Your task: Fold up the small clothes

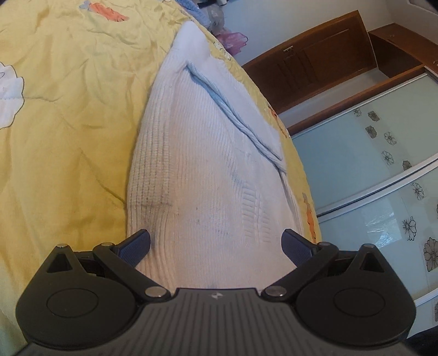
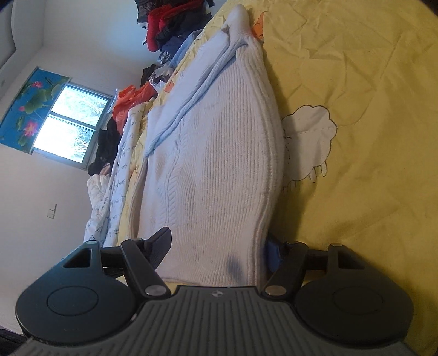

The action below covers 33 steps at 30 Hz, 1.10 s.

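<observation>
The sweater [image 1: 208, 175], white ribbed knit with a pale blue band [image 1: 235, 109] along one folded edge, lies on the yellow quilt [image 1: 68, 123] of a bed. It is narrowed into a long shape that runs away from both cameras, with one end bunched to a rounded tip far off. In the left wrist view the blue band crosses the upper right part of the knit; in the right wrist view it runs along the left side.

The left hand-held gripper [image 1: 216, 246] sits at the sweater's near end with its jaws spread; the blue-padded fingers [image 1: 137, 246] lie either side of the knit, and there is no visible pinch, so it reads as released. The right hand-held gripper [image 2: 216, 249] has the sweater's near hem between its jaws: the left finger lies against the knit's edge, and the right finger is tucked under the fabric's folded side, with only a bit of blue pad [image 2: 273, 253] showing. Whether the pads actually press the cloth I cannot tell.

The quilt carries a white sheep [image 2: 309, 137] just beside the sweater and orange carrot prints. Past the bed's edge, the left view shows brown wooden cupboards [image 1: 314, 60] and flowered glass doors [image 1: 383, 164]; the right view shows a pile of clothes [image 2: 169, 24], a window [image 2: 71, 123] and a lotus-print curtain [image 2: 27, 101].
</observation>
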Available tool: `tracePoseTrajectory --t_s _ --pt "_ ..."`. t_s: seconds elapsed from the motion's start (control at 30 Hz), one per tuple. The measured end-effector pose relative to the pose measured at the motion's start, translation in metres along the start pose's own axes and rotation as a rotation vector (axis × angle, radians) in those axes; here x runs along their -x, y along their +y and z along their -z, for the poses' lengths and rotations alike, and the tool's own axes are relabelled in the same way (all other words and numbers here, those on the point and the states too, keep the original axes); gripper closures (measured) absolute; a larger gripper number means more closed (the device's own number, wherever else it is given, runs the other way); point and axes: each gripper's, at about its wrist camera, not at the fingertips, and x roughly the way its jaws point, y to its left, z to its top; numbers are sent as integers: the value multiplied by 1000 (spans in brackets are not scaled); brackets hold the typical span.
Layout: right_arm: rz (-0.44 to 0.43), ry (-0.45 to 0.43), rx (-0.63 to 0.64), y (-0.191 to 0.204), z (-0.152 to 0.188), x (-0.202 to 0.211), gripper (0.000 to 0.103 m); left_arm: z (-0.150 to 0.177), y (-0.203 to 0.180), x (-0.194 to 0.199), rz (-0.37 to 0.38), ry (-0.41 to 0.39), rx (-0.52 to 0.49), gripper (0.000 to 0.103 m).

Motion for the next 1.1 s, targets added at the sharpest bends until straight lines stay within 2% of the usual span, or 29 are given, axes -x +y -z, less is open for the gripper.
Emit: tracePoseTrajectory --t_s 0.13,0.2,0.27,0.3,0.4,0.47,0.5,0.53,0.57,0.6,0.67,0.7,0.73,0.77,0.8,0.83,0.87,0.9,1.0,1.1 --pt "4 6 17 1 -1 -1 31 -7 -5 -2 -70 27 -64 0" --pt "6 4 20 2 -1 -1 31 -9 -17 -2 -170 34 -157 0" --pt "8 4 27 2 -2 -1 31 -9 -26 -4 -316 43 -274 0" --pt "8 3 32 1 -1 0 31 -9 -27 -7 -343 63 -302 0" --pt "7 0 35 2 -1 -1 31 -4 -30 -12 -355 79 -349 0" --pt "5 0 39 1 -3 -2 31 -3 -31 -15 -351 61 -350 1" --pt "5 1 43 2 -3 -3 30 -3 -31 -16 -336 52 -340 9" --pt "4 3 46 2 -4 -3 31 -4 -31 -16 -310 53 -324 23" --pt "4 5 50 2 -4 -3 31 -4 -31 -19 -292 61 -310 30" --pt "3 7 50 1 -5 -4 30 -4 -33 -22 -287 70 -306 42" --pt "2 9 54 2 -6 -5 30 -4 -36 -26 -301 78 -336 43" --pt "2 10 58 2 -6 -5 30 -4 -36 -25 -310 80 -338 48" --pt "0 11 64 2 -6 -6 30 -6 -34 -24 -322 82 -326 59" --pt "-2 13 73 3 -5 -6 30 -9 -31 -22 -333 82 -311 66" --pt "-2 13 82 3 -4 -7 32 -11 -27 -20 -347 81 -292 84" --pt "9 10 91 4 -4 -8 49 -14 -20 -17 -357 80 -262 92" --pt "27 16 96 3 -4 -10 67 -16 -16 -14 -342 81 -234 92" --pt "58 23 93 1 -4 -12 89 -16 -13 -12 -333 82 -217 92" --pt "43 13 87 -5 -2 -13 91 -13 -18 -12 -341 80 -240 92" --pt "23 -2 88 -3 -3 -10 90 -18 -16 -6 -238 52 -188 92"
